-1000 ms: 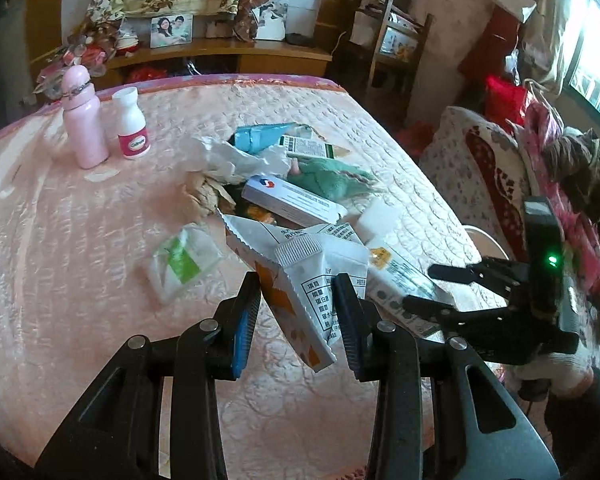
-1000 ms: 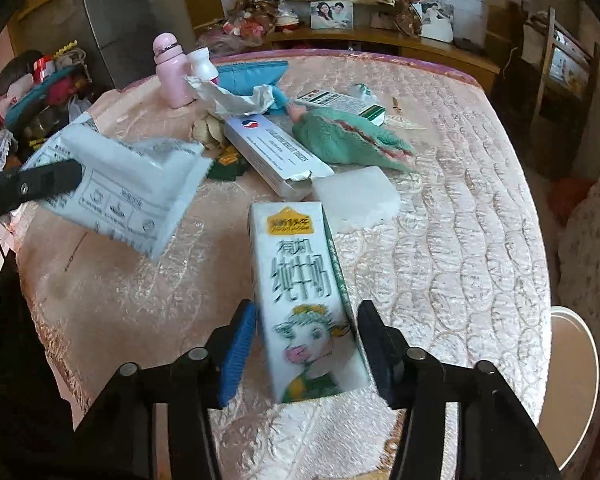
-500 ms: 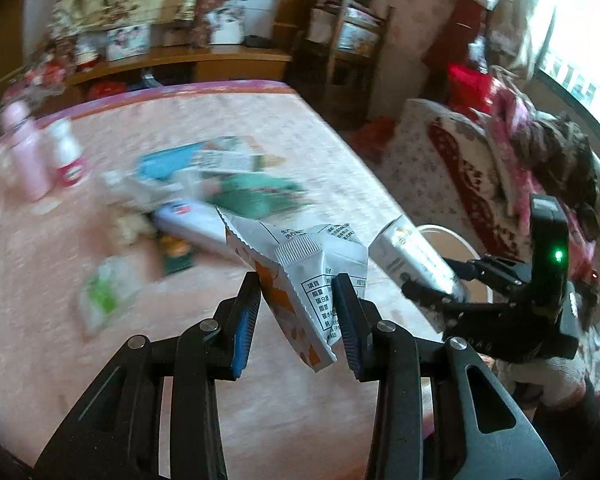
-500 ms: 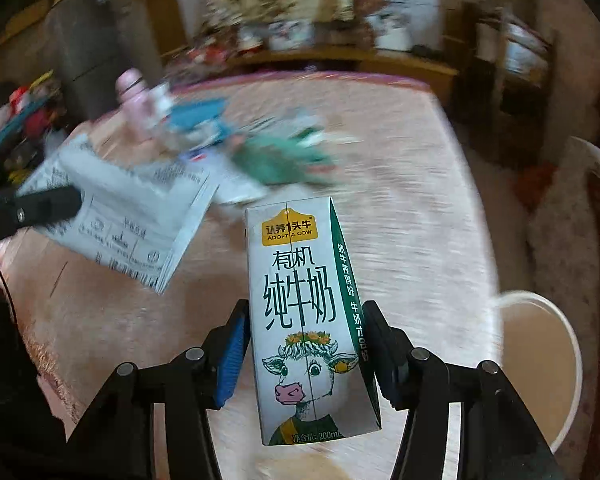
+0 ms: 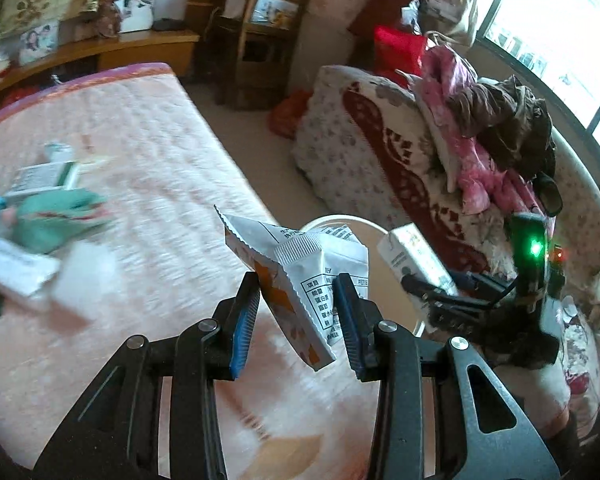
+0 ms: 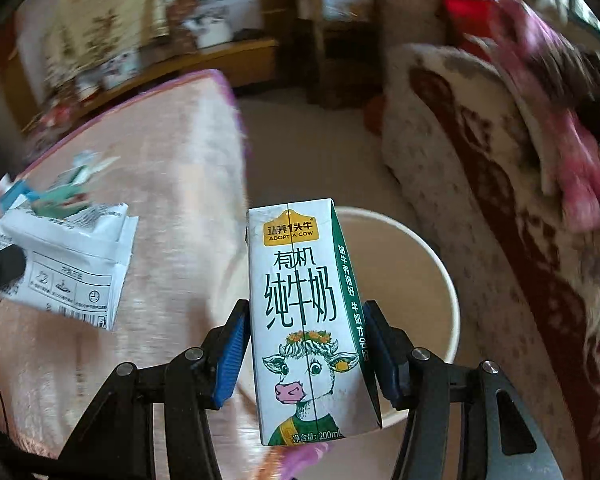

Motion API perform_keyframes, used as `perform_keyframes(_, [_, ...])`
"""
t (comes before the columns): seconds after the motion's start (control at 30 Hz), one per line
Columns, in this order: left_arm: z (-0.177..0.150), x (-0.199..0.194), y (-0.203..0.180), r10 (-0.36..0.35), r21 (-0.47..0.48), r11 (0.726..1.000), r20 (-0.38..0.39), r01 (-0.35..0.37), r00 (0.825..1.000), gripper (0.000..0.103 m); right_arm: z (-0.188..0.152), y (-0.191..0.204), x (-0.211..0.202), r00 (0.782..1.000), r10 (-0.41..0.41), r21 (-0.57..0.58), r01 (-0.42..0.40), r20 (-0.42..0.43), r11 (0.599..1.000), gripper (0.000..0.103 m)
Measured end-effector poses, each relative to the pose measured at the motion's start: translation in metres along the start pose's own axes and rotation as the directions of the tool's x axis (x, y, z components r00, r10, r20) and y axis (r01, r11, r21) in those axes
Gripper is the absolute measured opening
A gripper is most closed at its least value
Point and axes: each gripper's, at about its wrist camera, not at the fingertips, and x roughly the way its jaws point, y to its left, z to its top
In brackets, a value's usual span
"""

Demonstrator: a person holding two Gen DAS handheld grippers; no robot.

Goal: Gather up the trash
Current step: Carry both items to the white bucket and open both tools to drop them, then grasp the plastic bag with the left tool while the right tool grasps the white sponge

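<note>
Meanwhile, the right gripper (image 6: 304, 360) had its blue-padded jaws pinching a milk carton (image 6: 308, 320) by its two narrow sides. The carton stood upright between them, its long axis running from near to far in the right wrist view, with the yellow label at the far end and the cartoon cow at the near end. Its printed front faced the camera. It hung over the near left rim of a round white bin (image 6: 440, 276) that stood on the floor between the bed (image 6: 172, 152) on the left and a patterned sofa (image 6: 480, 168) on the right.

The left gripper (image 5: 296, 316) had its jaws pinching a crumpled white snack wrapper (image 5: 300, 272). The wrapper was tilted, with its long axis slanting from the far left down to the near right; its zigzag torn edge pointed to the far left and its orange printed corner hung low between the jaws. In the left wrist view it was held above the right edge of the bed, just left of the bin's rim (image 5: 340, 220).

Farther left on the pink quilted bed lay more litter, blurred: a green crumpled bag (image 5: 60, 216), a white box (image 5: 16, 268) and a green-and-white packet (image 5: 48, 176). Clothes (image 5: 488, 128) were piled on the sofa's back.
</note>
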Motion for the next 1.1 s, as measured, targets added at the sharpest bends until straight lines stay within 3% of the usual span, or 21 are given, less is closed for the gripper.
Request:
perform_keyframes(0.13, [0.005, 0.028, -0.015, -0.031, 0.013, 0.999, -0.01, 0.031, 0.999, 0.04, -0.003, -0.022, 0.02, 0.999, -0.041, 0.055, 0.043, -0.031, 0.998, 0.054])
perform_keyframes(0.2, [0.005, 0.042, -0.016, -0.089, -0.016, 0.996, -0.034, 0.089, 0.995, 0.045, -0.01, -0.029, 0.02, 0.998, -0.053, 0.072, 0.054, -0.024, 0.996, 0.054])
perform_keyframes(0.3, [0.003, 0.05, -0.012, -0.129, -0.065, 0.99, -0.058, 0.126, 0.99, 0.049, -0.011, -0.039, 0.027, 0.998, -0.054, 0.102, 0.057, -0.032, 0.993, 0.071])
perform_keyframes(0.37, [0.001, 0.048, -0.009, -0.121, -0.067, 0.991, -0.053, 0.117, 0.991, 0.05, -0.012, -0.042, 0.027, 0.999, -0.038, 0.12, 0.041, -0.03, 0.992, 0.075])
perform_keyframes(0.63, [-0.006, 0.023, 0.013, 0.025, -0.042, 0.999, -0.013, -0.026, 1.0, 0.05, -0.013, -0.013, 0.019, 1.0, -0.012, 0.073, 0.012, 0.002, 0.997, 0.075])
perform_keyframes(0.77, [-0.012, 0.009, 0.028, 0.106, -0.023, 0.994, 0.008, -0.106, 0.994, 0.05, -0.009, 0.011, 0.012, 0.999, 0.014, 0.042, -0.015, 0.029, 0.999, 0.075])
perform_keyframes(1.1, [-0.026, -0.037, 0.082, 0.204, -0.079, 0.977, 0.06, -0.199, 0.977, 0.05, 0.001, 0.088, -0.001, 0.993, 0.105, -0.069, -0.101, 0.055, 0.992, 0.075])
